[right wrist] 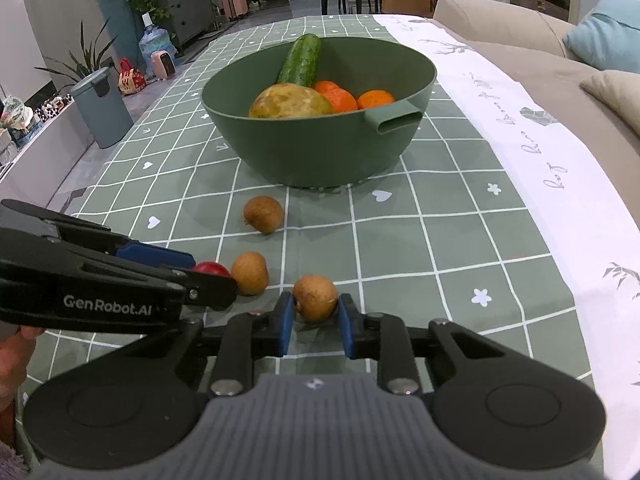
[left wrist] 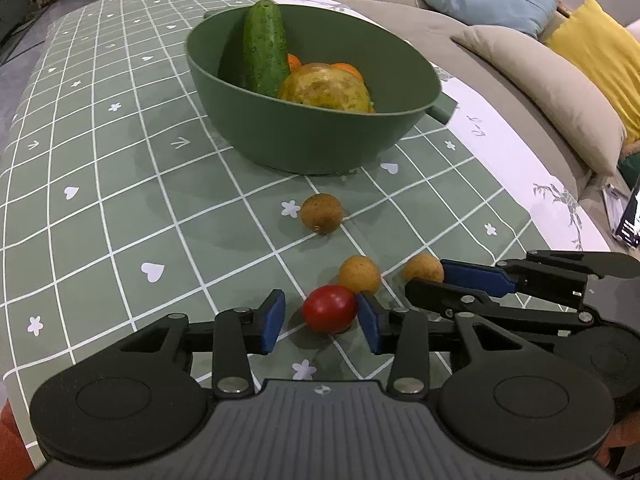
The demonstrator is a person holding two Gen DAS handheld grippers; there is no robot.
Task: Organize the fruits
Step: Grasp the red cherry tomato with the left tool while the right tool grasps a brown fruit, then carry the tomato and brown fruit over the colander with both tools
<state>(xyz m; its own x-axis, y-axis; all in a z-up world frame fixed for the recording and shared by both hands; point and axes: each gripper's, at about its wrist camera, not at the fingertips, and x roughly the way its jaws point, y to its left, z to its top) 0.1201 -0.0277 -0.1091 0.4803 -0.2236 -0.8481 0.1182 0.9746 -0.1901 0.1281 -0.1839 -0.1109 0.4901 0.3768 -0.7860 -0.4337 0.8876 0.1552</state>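
A green bowl [left wrist: 304, 128] [right wrist: 320, 148] holds a cucumber [left wrist: 265, 48], a large yellow fruit [left wrist: 324, 90] and oranges [right wrist: 340, 98]. Three small brown fruits lie on the tablecloth in front of it. My left gripper [left wrist: 322, 314] is open, its jaws on either side of a red tomato [left wrist: 330, 309] on the cloth. My right gripper [right wrist: 316, 310] is shut on the nearest brown fruit [right wrist: 315, 298], which rests on the cloth. Another brown fruit [right wrist: 250, 278] lies beside the tomato; a third [right wrist: 264, 214] lies nearer the bowl.
The table has a green checked cloth [left wrist: 100, 184] with a white strip along its right edge [right wrist: 532, 152]. A beige sofa with cushions [left wrist: 552, 92] runs along the right. A grey bin [right wrist: 102, 106] and plants stand on the floor at left.
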